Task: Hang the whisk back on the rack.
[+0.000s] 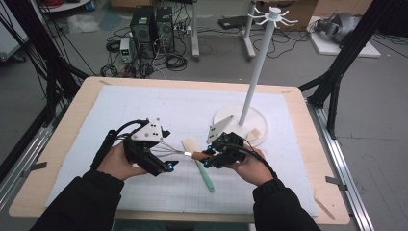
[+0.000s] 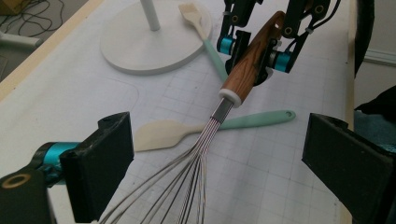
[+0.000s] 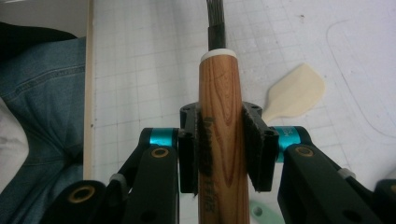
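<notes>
Whisk (image 2: pixel 219 116) with a wooden handle and thin steel wires hangs level above the table, between two hand-held grippers. From the right gripper (image 3: pixel 226 151) view, the black pads pinch the grained handle on both sides. From the left gripper (image 2: pixel 212 163) view, the jaws stand spread wide, with the wire loops running between them untouched. The high view adds a mint-handled spatula (image 1: pixel 204 175) lying on the white gridded mat (image 1: pixel 144 106), a white hook stand (image 1: pixel 257 62) near the right hand, and computer towers (image 1: pixel 151 26) on the grey floor.
</notes>
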The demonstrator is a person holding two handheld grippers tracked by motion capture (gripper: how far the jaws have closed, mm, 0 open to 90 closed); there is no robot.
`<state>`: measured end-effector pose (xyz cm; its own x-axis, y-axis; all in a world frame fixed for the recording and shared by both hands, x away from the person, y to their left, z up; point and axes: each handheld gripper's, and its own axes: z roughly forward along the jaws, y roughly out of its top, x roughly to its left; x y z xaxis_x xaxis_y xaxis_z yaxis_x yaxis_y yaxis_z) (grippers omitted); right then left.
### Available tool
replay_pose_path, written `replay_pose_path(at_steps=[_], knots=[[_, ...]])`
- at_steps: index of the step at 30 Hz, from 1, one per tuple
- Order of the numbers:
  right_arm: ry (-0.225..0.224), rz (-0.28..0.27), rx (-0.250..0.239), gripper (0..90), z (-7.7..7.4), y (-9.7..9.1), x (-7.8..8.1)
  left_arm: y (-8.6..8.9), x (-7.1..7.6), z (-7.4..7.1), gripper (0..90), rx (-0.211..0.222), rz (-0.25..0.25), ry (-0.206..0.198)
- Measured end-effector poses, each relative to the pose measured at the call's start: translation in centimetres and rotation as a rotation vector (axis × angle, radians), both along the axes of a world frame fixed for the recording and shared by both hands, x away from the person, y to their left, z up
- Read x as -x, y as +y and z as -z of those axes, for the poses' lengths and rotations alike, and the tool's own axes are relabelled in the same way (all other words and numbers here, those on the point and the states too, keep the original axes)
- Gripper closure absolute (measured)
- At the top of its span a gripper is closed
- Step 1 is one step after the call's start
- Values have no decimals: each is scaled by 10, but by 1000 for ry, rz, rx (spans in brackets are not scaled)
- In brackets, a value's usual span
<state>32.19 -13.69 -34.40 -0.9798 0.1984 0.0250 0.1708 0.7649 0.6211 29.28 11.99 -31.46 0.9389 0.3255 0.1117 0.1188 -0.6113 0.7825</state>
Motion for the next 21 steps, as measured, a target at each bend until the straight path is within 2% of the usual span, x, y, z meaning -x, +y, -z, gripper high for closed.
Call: replay_pose_path(at_steps=[3, 6, 10, 14, 17, 21], knots=[[-10, -18, 12, 699, -3, 7, 2, -2, -1, 0, 139, -16, 18, 15], [-16, -30, 24, 699, -4, 10, 3, -5, -3, 1, 189, -32, 52, 57], [-18, -45, 29, 699, -4, 14, 4, -9, -2, 3, 255, -56, 92, 76], [-18, -53, 36, 699, -4, 16, 6, -12, -5, 6, 327, -73, 103, 97], [-16, -60, 38, 699, -3, 18, 7, -14, -7, 9, 386, -105, 118, 119], [-23, -74, 43, 699, -3, 21, 8, -19, -9, 11, 445, -159, 124, 128]])
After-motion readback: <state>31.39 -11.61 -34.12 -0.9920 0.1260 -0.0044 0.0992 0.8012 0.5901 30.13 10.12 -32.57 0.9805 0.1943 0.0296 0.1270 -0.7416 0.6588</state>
